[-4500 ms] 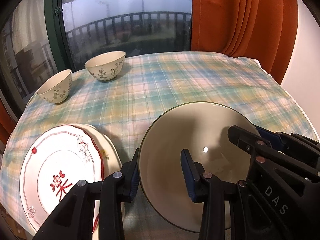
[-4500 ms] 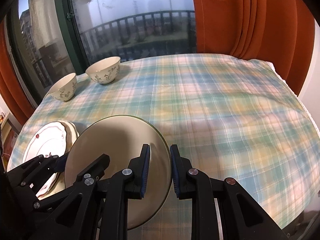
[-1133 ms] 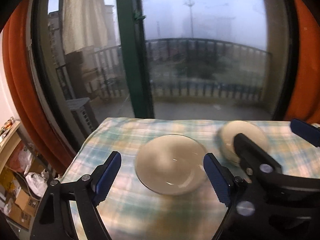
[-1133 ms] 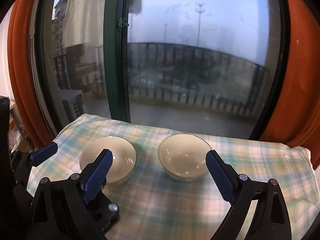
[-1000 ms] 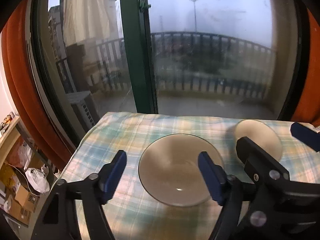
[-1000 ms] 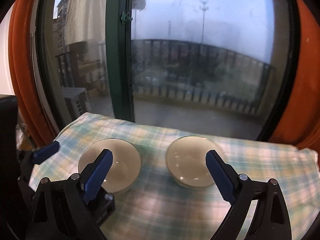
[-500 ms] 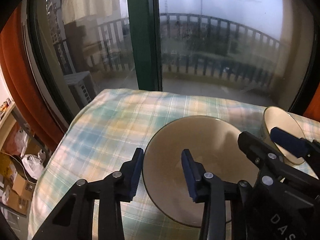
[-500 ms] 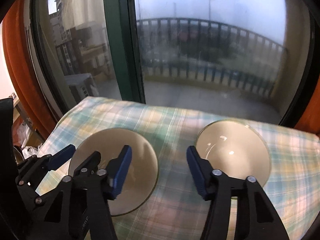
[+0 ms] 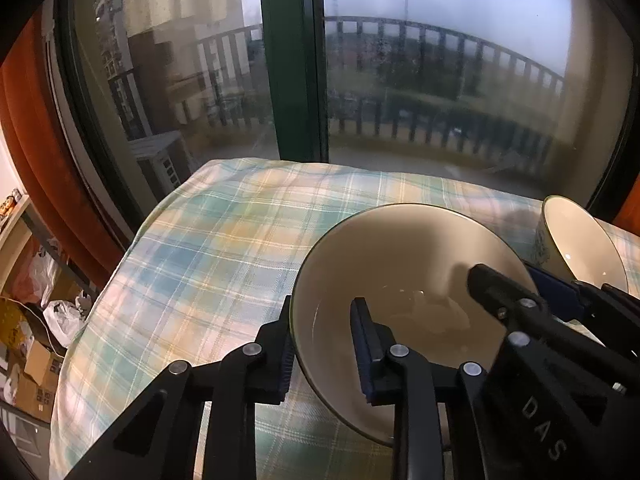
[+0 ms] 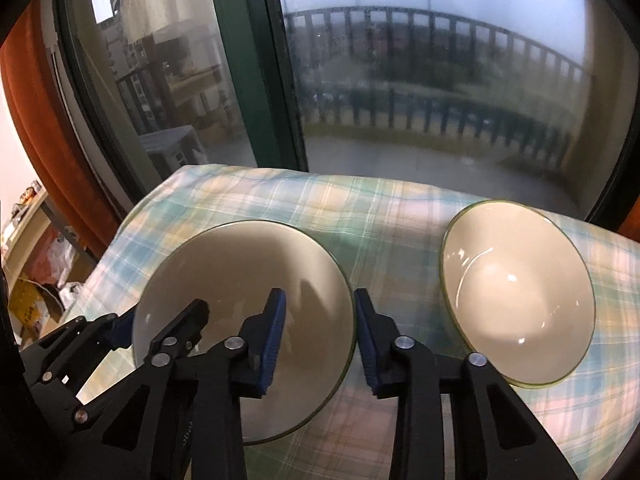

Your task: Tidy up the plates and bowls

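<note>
Across the left wrist view, the left gripper is being pinched onto the near rim of the left bowl, one pad outside the wall at nine o'clock and the other inside; its jaws have just been closing. This bowl is resting on the plaid tablecloth, and a second bowl is standing just beside it at three o'clock. The right gripper's fingers are being seen reaching over the far rim.

Across the right wrist view, the right gripper is straddling the right-hand rim of the left bowl, one pad inside and one outside; its jaws have just been closing, and whether the pads are pressing yet cannot be told. The second bowl is sitting untouched at two o'clock.

As a judgement, the bowls are still being kept apart: one is only now being gripped, and nesting it with its neighbour is left. No plates are being shown here.
</note>
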A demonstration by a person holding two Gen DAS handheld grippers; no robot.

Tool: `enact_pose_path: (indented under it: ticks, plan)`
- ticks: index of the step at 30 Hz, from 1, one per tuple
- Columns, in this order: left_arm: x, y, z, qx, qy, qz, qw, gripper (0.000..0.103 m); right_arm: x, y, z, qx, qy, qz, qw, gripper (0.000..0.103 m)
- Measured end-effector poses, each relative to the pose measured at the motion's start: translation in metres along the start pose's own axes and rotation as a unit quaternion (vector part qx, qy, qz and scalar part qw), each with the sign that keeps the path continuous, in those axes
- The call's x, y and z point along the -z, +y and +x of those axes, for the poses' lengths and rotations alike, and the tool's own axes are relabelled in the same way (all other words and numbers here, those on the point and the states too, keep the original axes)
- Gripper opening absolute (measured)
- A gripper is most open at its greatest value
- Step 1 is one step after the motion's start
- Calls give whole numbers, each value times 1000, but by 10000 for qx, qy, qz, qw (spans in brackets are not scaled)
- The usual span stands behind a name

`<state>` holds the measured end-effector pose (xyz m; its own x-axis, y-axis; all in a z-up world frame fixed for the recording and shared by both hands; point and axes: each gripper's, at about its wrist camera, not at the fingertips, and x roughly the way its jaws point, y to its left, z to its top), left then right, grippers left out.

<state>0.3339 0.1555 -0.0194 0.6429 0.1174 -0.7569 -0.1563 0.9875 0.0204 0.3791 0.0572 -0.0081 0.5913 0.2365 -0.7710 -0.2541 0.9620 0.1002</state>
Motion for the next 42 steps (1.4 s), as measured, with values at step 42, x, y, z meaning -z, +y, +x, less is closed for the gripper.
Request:
enact_pose_path:
  ticks: [42]
  plan:
    - [15,-27,-104,161,-634,-44,9979,23,12,-16,-107,478,-442,143,9978,16]
